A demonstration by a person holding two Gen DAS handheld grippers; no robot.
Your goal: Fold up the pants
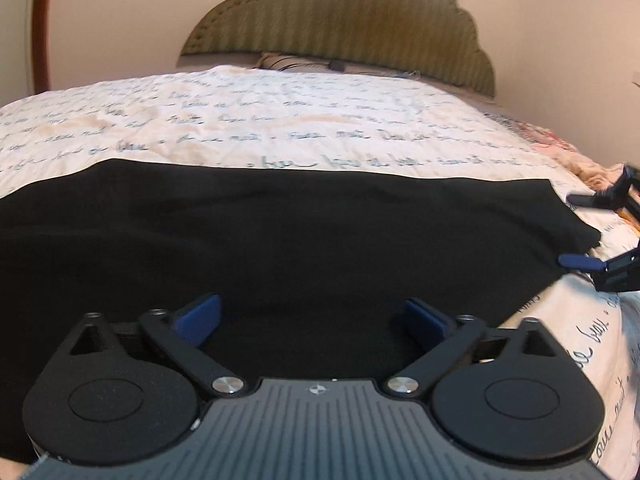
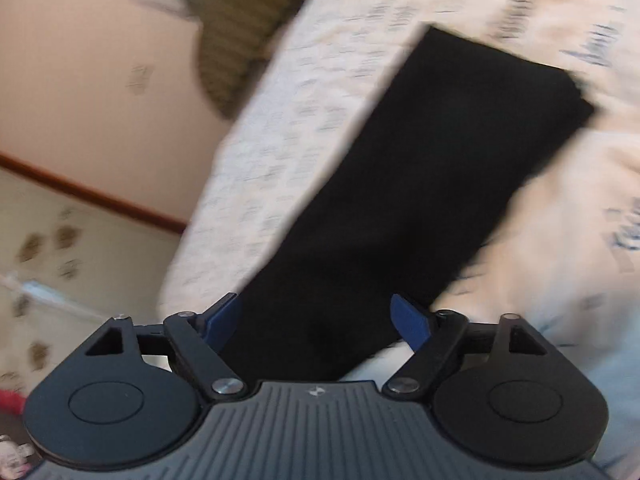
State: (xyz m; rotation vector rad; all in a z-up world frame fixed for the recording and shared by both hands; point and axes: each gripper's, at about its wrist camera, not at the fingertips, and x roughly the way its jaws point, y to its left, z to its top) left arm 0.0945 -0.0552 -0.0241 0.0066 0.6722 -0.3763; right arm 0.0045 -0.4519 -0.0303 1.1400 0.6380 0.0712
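Observation:
Black pants (image 1: pixel 280 232) lie flat on the bed as a long folded strip. In the left wrist view my left gripper (image 1: pixel 312 320) is open just above the near edge of the cloth, holding nothing. My right gripper (image 1: pixel 584 232) shows at the far right of that view, open, at the end of the pants. In the right wrist view the pants (image 2: pixel 420 184) stretch away from my open right gripper (image 2: pixel 320 320), whose fingers straddle the near end of the strip without closing on it. That view is blurred.
The bed has a white quilt with blue script writing (image 1: pixel 280 120). A green scalloped headboard (image 1: pixel 340 36) stands at the back against a cream wall. In the right wrist view the bed's edge (image 2: pixel 192 216) drops to a patterned floor (image 2: pixel 48 248) on the left.

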